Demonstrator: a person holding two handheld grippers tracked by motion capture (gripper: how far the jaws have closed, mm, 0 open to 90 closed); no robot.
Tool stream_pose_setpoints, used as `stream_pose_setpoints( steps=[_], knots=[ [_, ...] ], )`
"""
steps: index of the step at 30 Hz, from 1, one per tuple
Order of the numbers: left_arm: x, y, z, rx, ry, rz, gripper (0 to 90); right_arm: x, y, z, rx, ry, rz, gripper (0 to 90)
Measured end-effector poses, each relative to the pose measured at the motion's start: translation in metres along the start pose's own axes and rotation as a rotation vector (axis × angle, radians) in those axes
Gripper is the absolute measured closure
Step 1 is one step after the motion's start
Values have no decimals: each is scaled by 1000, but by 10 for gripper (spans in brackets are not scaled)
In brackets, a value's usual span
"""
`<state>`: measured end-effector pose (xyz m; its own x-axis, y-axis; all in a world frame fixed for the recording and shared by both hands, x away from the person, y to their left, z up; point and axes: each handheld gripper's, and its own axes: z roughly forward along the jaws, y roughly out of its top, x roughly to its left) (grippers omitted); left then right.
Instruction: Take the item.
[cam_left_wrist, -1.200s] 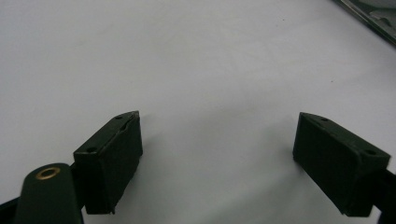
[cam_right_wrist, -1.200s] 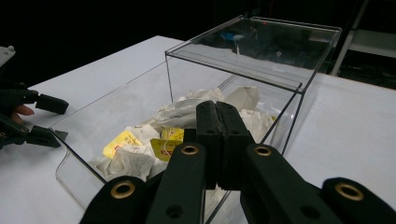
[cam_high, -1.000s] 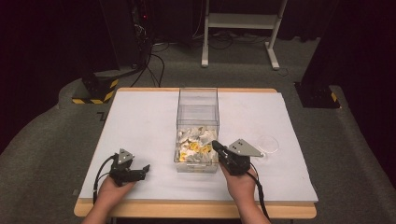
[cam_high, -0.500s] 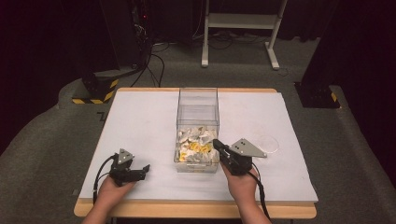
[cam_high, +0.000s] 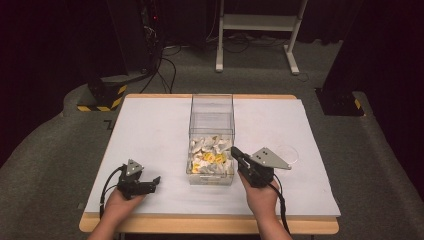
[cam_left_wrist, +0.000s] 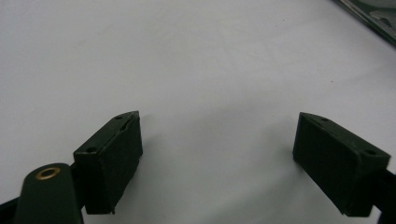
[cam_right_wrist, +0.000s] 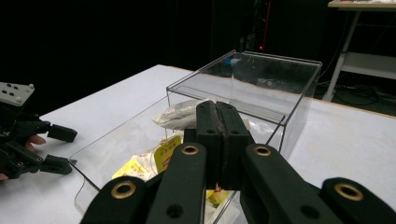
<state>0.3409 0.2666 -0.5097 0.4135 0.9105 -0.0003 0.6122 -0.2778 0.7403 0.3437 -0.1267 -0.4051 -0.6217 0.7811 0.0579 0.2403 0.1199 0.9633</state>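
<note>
Right tongs (cam_right_wrist: 217, 116) pressed together over the clear box (cam_high: 212, 117) – sachets (cam_high: 210, 156) half hidden; left tongs (cam_left_wrist: 219, 154) apart, counter (cam_high: 150, 130) beneath.

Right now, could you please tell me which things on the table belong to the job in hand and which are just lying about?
In the job:
- clear plastic box
- white and yellow sachets inside it
- right gripper, shut
- left gripper, open

Lying about:
- clear round lid
</note>
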Motion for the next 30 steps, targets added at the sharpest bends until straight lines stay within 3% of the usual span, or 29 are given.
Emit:
stream_pose_setpoints(
  steps=[16,30],
  knots=[
    [0,0,0,1,-1,1,162,-14,11,-17,-54,-39,21,896],
    [0,0,0,1,-3,0,162,-34,10,-32,-72,-109,44,896]
  ],
)
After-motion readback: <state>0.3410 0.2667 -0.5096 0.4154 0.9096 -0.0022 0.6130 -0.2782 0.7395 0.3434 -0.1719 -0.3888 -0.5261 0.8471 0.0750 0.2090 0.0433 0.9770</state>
